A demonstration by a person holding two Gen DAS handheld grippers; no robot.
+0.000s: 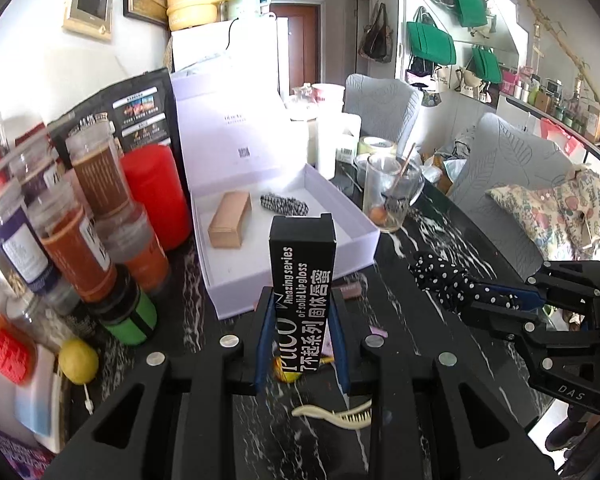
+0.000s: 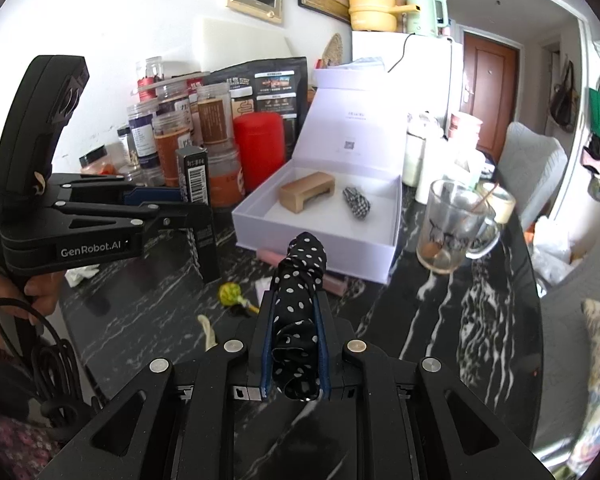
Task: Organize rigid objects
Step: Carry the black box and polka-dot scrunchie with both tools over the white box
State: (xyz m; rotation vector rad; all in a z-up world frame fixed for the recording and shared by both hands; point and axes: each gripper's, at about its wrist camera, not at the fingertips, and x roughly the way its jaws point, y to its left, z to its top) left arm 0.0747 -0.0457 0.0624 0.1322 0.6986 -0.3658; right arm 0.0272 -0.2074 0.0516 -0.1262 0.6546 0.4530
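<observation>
My left gripper [image 1: 300, 304] is shut on a tall black lip gloss box [image 1: 303, 280] and holds it upright above the black marble table, just in front of the open white box [image 1: 364, 228]. The same gripper [image 2: 180, 204] and lip gloss box [image 2: 194, 176] show at the left of the right wrist view. My right gripper [image 2: 294, 304] is shut on a black polka-dot fabric roll [image 2: 300, 292], also seen in the left wrist view [image 1: 452, 284]. Inside the white box [image 2: 320, 236] lie a tan wooden block [image 2: 306, 192] and a black-and-white checked roll [image 2: 356, 202].
Spice jars [image 1: 84, 216] and a red canister [image 1: 156, 196] crowd the left. A glass mug [image 2: 452, 232] stands right of the box. A lollipop [image 2: 230, 294], a cream comb [image 1: 336, 414], a lemon [image 1: 78, 360] and small pink items lie on the table. Chairs stand at the right.
</observation>
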